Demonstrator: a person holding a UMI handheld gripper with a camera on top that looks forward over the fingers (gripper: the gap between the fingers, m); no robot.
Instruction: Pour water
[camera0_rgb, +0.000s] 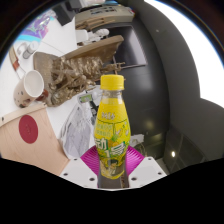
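A cluttered white table (55, 45) spreads beyond the claw (112, 160), carrying a brown wooden rack (75, 75), a white mug (30, 85) and a crinkled clear bag (76, 128). The yellow-capped bottle (111, 125) stands upright between the magenta pads (92, 158), its long axis vertical, apparently clenched on both sides. The bottle's base and the fingertips are cut off from view, and no receiving vessel for the water can be identified with certainty.
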